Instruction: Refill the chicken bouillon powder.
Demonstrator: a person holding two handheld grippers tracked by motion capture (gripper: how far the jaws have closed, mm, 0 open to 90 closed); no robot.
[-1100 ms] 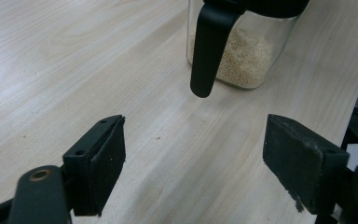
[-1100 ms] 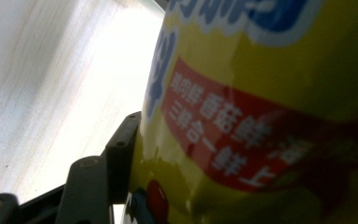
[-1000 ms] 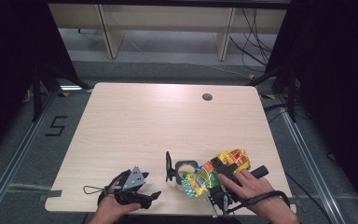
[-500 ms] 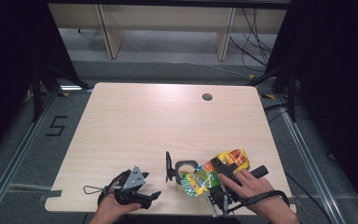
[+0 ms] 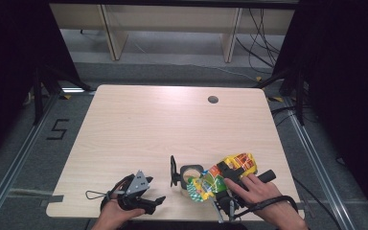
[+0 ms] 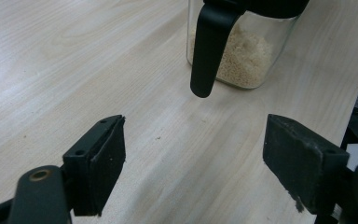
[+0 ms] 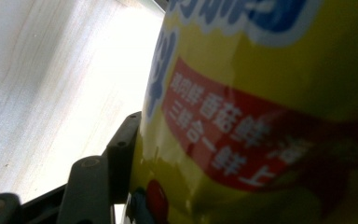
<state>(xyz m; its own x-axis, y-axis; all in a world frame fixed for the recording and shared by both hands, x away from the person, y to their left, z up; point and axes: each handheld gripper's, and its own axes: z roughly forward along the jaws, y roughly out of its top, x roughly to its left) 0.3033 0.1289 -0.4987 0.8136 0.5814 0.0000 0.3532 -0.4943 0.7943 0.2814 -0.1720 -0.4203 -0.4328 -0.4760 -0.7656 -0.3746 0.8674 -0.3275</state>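
Observation:
A glass jar (image 5: 190, 174) with pale granules (image 6: 242, 63) stands near the table's front edge, its black flip lid (image 5: 173, 171) raised on its left. In the left gripper view a black handle (image 6: 209, 46) hangs down the jar's front. A yellow printed snack bag (image 5: 219, 176) lies tilted with one end over the jar's mouth. My right gripper (image 5: 231, 171) is shut on the bag; one of its fingers (image 7: 122, 149) presses the bag's yellow side (image 7: 261, 116). My left gripper (image 5: 157, 201) rests open on the table left of the jar, jaws wide apart (image 6: 193, 140) and aimed at it, a short gap away.
The light wooden table (image 5: 163, 124) has a round cable hole (image 5: 213, 99) at the back right. The right hand (image 5: 256, 191) lies by the front right corner. Beyond the table's far edge are shelf legs and cables on the floor (image 5: 249, 57).

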